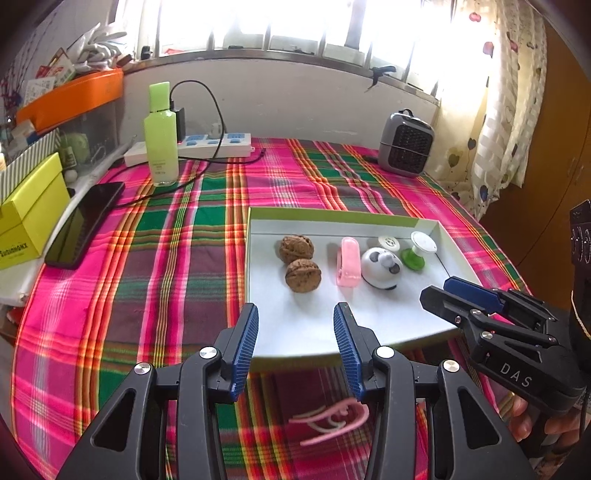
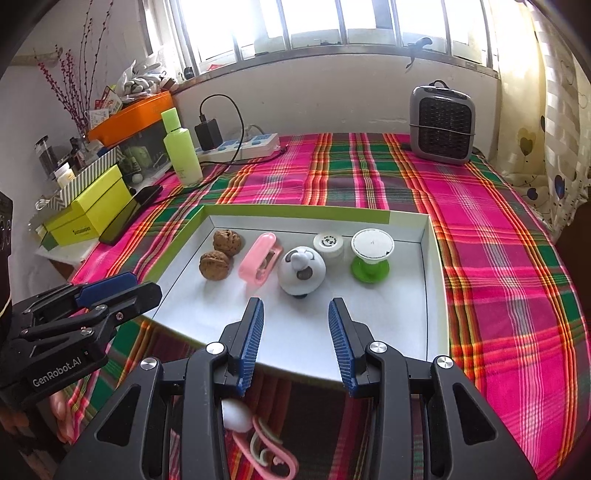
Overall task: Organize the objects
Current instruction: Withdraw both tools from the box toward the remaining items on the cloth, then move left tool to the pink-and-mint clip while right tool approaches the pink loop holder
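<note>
Plaid tablecloth [image 1: 166, 258], white tray [image 2: 430, 258] mostly filled. Both grippers, left [image 1: 295, 347] and right [image 2: 295, 343], fingers apart, holding nothing. Probably next: pink hook thing [image 1: 332, 417], pinch mid-loop.

A lived-in room of a home is showing here: a plaid cloth [image 2: 498, 229] is covering the table under a barred window [image 2: 332, 22], with a flowery curtain [image 1: 495, 122] hanging at its side. A small heater [image 2: 441, 123], a power strip [image 2: 251, 144] with a charger plugged in, a green bottle [image 1: 160, 136], a phone [image 1: 83, 225] and stacked boxes [image 2: 92, 210] are crowding the edges
</note>
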The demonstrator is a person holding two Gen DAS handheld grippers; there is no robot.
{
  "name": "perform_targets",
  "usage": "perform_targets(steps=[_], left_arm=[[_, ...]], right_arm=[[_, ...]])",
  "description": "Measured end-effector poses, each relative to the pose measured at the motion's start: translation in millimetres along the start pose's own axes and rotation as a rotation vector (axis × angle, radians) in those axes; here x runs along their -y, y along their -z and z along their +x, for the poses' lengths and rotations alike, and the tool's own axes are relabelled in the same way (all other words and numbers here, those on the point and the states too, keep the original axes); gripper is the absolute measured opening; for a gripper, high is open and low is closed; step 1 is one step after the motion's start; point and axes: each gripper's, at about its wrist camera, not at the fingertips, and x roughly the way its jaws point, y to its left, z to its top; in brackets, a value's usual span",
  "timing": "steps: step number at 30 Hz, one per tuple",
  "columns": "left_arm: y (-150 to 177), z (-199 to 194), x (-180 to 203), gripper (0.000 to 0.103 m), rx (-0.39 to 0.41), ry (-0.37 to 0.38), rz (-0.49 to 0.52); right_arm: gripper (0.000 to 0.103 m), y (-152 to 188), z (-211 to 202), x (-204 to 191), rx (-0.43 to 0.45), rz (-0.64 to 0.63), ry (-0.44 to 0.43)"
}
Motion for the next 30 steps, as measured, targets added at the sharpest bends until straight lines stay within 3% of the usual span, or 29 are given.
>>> perform_targets(steps=[21, 30], left_arm=[[40, -22, -8, 0.044, -0.018, 0.044, 0.007], [48, -12, -4, 0.050, -0.054, 0.066, 0.037]], right_arm=[[0.038, 46, -41, 2, 0.021, -0.045, -0.047], [0.038, 62, -35, -2, -0.029, -0.078, -0.099]])
